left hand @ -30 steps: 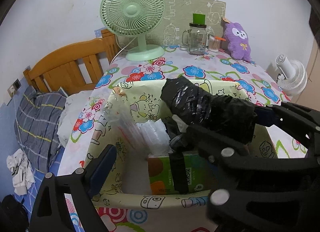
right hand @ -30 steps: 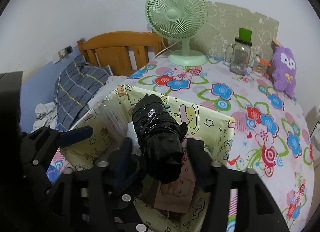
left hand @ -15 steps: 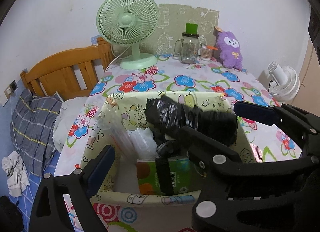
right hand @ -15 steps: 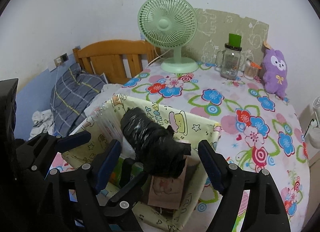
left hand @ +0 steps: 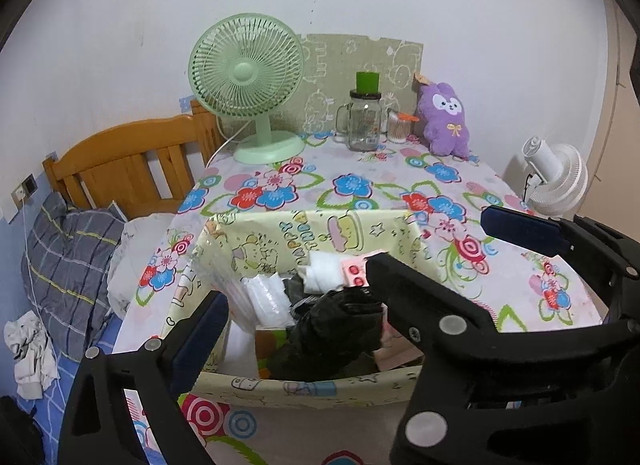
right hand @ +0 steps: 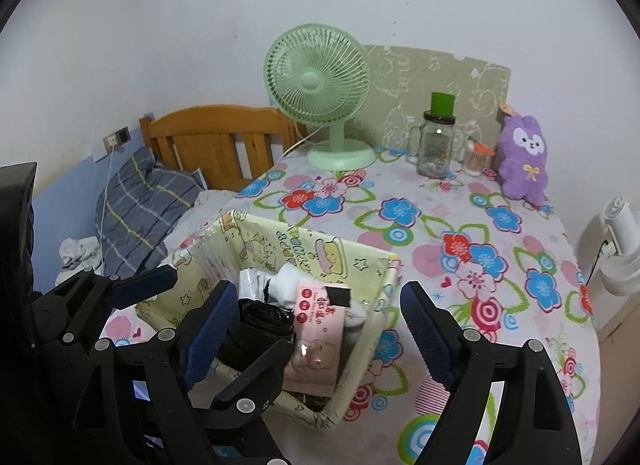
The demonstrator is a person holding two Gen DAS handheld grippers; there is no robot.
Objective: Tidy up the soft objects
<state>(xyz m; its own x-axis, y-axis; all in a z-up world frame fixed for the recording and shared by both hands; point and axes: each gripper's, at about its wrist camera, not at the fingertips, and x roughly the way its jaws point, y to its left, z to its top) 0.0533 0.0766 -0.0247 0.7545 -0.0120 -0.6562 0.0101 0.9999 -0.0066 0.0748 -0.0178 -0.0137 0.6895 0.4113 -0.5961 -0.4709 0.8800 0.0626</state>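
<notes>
Floral tablecloth [right hand: 500, 265] under your yellow cartoon-print fabric basket [right hand: 320, 249]: the crinkled black plastic roll [left hand: 336, 329] lies inside it, and your left gripper [left hand: 348, 261] and right gripper [right hand: 316, 317] both stand apart.

Basket [right hand: 352, 261]: pale yellow, printed with cartoon figures and stars.
Black bundle [left hand: 336, 329]: glossy black, lay at the basket's 6 o'clock side.
Pink packet [right hand: 316, 329]: soft pink with red dots.
Tablecloth [right hand: 500, 265]: white, with blue, red and pink flowers and green loops.
Fan [right hand: 318, 83]: mint green, at 12 o'clock.
Plush toy [right hand: 522, 155]: purple, white face, yellow bow, at 2 o'clock.
Jar [right hand: 436, 143]: clear glass, green lid.
Pillow [right hand: 144, 201]: grey plaid, at 9 o'clock.
Gripper pads [right hand: 424, 333]: dark blue on black.
</notes>
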